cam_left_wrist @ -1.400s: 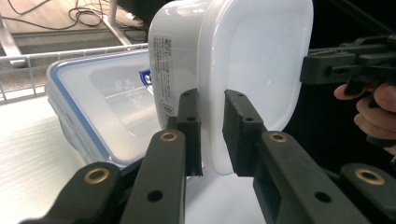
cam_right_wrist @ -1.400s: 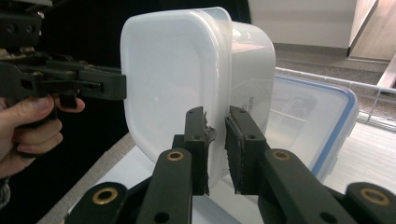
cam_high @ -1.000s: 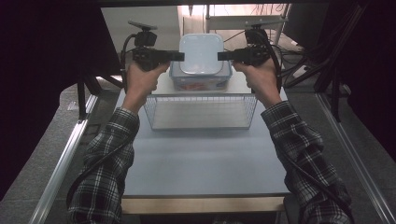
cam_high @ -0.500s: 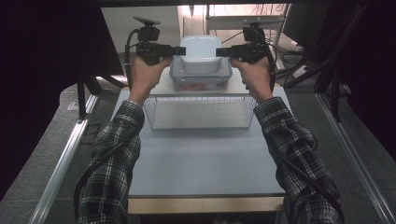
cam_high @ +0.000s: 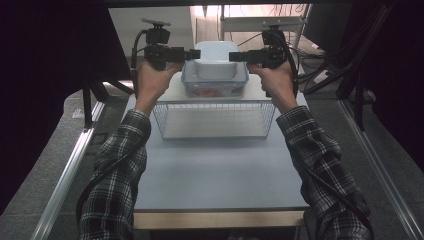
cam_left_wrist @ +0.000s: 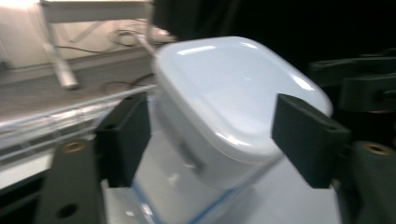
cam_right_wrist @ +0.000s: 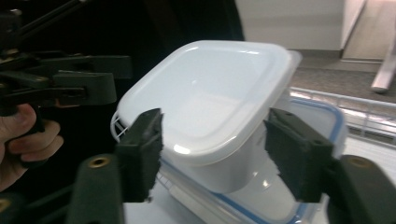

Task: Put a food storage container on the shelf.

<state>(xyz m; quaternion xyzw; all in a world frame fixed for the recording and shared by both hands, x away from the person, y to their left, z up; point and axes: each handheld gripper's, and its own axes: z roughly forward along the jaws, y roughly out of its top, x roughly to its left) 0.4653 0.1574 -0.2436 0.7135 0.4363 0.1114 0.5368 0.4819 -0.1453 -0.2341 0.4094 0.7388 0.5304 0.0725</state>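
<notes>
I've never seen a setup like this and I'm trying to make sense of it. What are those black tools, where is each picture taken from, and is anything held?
A person holds a two-jaw tool in each hand: the left gripper and the right gripper. The high view looks down from above; each of the other two pictures comes from a camera riding on one gripper, with its black jaws rising from the bottom.

On the table stands a wire basket. Behind it, a white container sits on a clear blue-rimmed box.

Both grippers' jaws have just been opening. The white container is between them but not gripped, so nothing is held.
</notes>
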